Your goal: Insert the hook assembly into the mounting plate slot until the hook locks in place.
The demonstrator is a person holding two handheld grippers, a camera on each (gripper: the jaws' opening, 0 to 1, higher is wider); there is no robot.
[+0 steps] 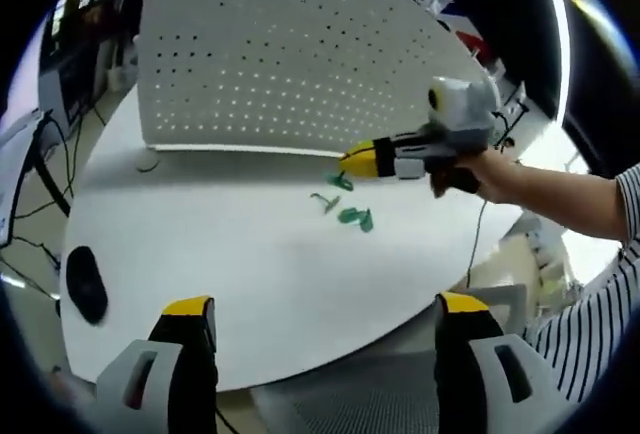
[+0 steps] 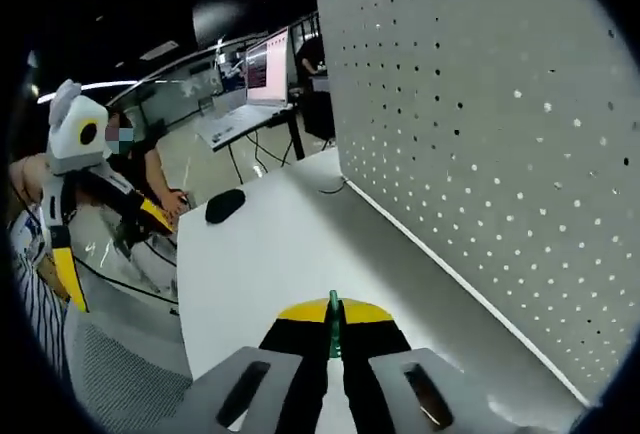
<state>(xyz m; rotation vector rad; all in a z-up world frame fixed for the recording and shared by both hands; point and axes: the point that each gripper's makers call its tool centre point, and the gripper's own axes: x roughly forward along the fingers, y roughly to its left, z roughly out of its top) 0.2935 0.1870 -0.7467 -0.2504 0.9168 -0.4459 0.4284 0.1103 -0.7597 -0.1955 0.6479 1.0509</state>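
The right gripper (image 2: 333,329) had its jaws clamped on a green hook (image 2: 333,322), which stood edge-on between the yellow tips. In the left gripper view that same gripper (image 1: 352,159) hovered near the foot of the white pegboard (image 1: 270,54), with three more green hooks (image 1: 345,202) lying on the white table (image 1: 250,254) just beside it. The left gripper (image 1: 322,309) hung back over the near edge, jaws wide apart and empty. A dark computer mouse (image 1: 86,282) sat at the far left.

To do this step well, I judged the hook should be squared to the board face, its prong lined up with one hole, then pushed straight in and pressed down until it seated. The grip looked thin, so twisting could slip it.
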